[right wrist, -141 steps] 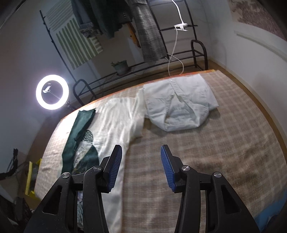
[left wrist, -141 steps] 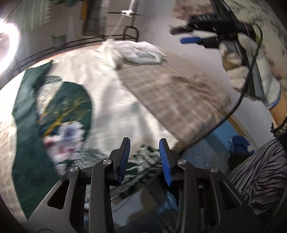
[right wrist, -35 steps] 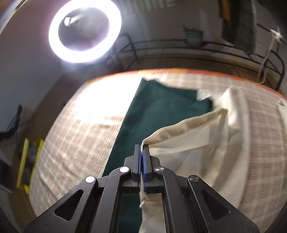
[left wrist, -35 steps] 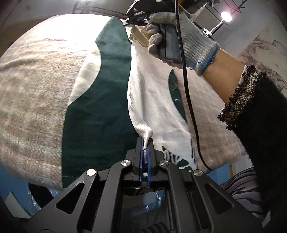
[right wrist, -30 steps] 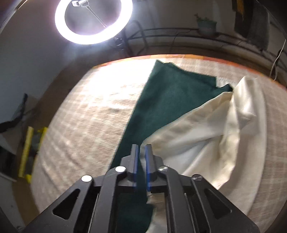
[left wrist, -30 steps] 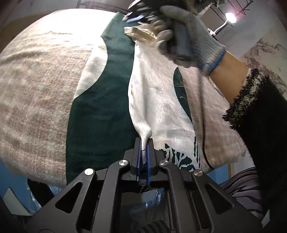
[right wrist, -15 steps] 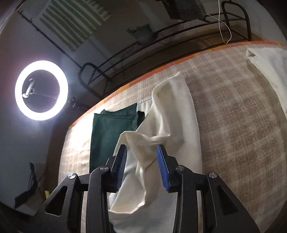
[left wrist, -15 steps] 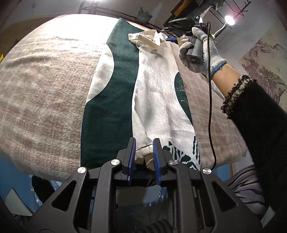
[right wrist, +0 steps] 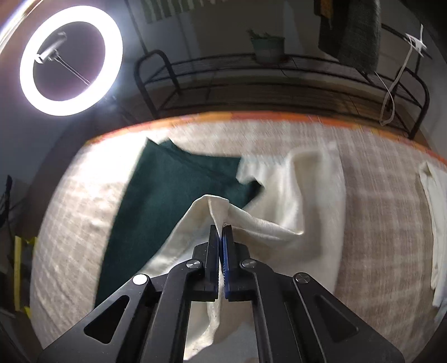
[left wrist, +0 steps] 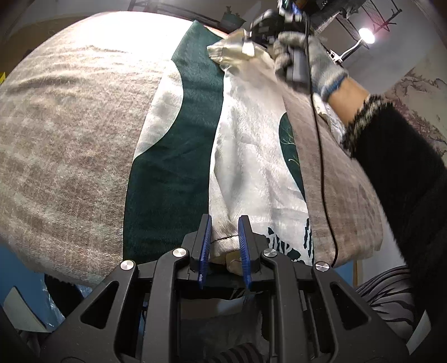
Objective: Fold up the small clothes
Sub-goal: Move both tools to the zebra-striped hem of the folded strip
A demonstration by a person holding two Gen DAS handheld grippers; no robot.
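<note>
A long green-and-cream cloth lies lengthwise on the plaid bed cover, with its cream underside folded over the green half. My left gripper is open, its jaws standing either side of the cloth's near hem without gripping it. My right gripper is shut on the far corner of the cream cloth and lifts it into a peak above the green part. In the left wrist view the right gripper sits in a gloved hand at the cloth's far end.
A plaid bed cover spans the bed, with an orange edge at the far side. A ring light and a black metal rack stand behind. Another cream garment lies at the right. My striped lap is at the near right.
Both grippers let go of the cloth about half a second ago. Since then the right gripper has shut again on the far corner and raised it; the left stays open at the near hem.
</note>
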